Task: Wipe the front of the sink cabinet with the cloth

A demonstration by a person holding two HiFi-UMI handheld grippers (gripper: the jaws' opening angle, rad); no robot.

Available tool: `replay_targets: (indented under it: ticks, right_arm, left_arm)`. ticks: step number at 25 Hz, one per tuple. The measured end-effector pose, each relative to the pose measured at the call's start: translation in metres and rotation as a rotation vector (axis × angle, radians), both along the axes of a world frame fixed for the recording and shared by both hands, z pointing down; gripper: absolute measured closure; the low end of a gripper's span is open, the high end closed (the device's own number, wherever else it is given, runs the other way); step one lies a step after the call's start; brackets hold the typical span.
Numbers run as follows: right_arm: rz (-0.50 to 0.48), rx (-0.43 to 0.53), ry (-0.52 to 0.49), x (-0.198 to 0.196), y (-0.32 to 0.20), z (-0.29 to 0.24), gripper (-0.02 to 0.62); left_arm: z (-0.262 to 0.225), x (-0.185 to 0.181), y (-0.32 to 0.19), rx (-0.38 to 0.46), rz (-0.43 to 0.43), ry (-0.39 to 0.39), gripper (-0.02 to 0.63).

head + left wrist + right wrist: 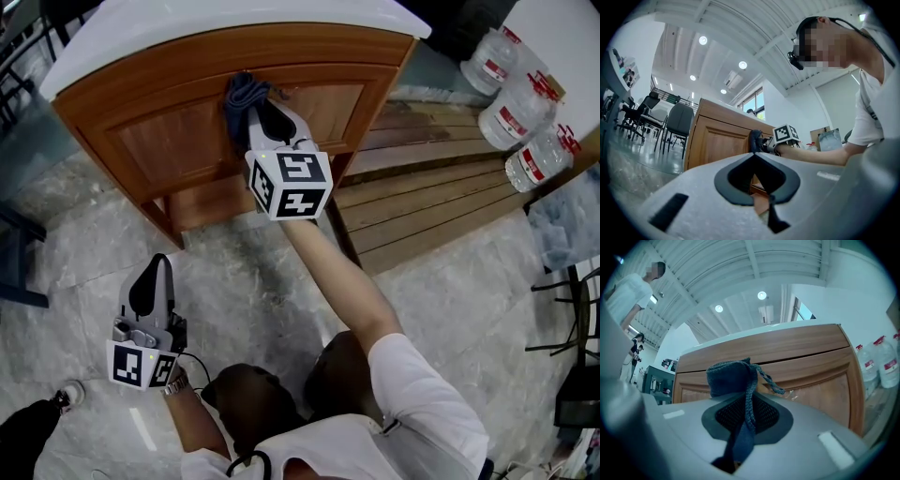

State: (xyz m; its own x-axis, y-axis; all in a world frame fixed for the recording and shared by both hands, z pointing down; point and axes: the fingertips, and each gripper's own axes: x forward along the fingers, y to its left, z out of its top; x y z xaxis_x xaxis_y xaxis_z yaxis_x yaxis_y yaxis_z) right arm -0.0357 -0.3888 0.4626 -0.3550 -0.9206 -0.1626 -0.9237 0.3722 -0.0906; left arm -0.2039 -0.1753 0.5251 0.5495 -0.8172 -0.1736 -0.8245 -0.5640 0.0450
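Right gripper [265, 117], upper centre of the head view: jaws clamped on the dark blue cloth [240, 97], which is bunched against the upper part of the wooden sink cabinet [155, 141] front. Left gripper [156, 274], lower left: jaws closed together, nothing between them, well apart from the cabinet, above the marble floor [450, 281].

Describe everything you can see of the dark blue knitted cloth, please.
The dark blue knitted cloth looks soft, with a loose yarn strand trailing to one side. It is bunched into a wad; the right gripper is shut on it, and a tail runs back between the jaws. The wad appears pressed against the upper front of the brown wooden sink cabinet.
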Motion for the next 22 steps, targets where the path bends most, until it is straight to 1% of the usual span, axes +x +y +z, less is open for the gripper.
replay_targets:
  ticks: [5, 11, 17, 22]
  right_arm:
    - [0.075, 0.002, -0.007, 0.039, -0.006, 0.001, 0.537]
    - [0.199, -0.034, -0.034, 0.105, -0.021, 0.014, 0.538]
    - [0.282, -0.04, -0.019, 0.148, -0.027, 0.016, 0.538]
    - [0.35, -0.054, -0.026, 0.183, -0.032, 0.016, 0.538]
  left_arm:
    - [0.002, 0.005, -0.001, -0.003, 0.016, 0.003, 0.604]
    - [0.002, 0.005, -0.002, -0.005, 0.021, 0.004, 0.604]
    - [0.004, 0.007, -0.004, -0.008, 0.026, 0.007, 0.604]
    - [0.005, 0.006, -0.005, -0.014, 0.02, 0.008, 0.604]
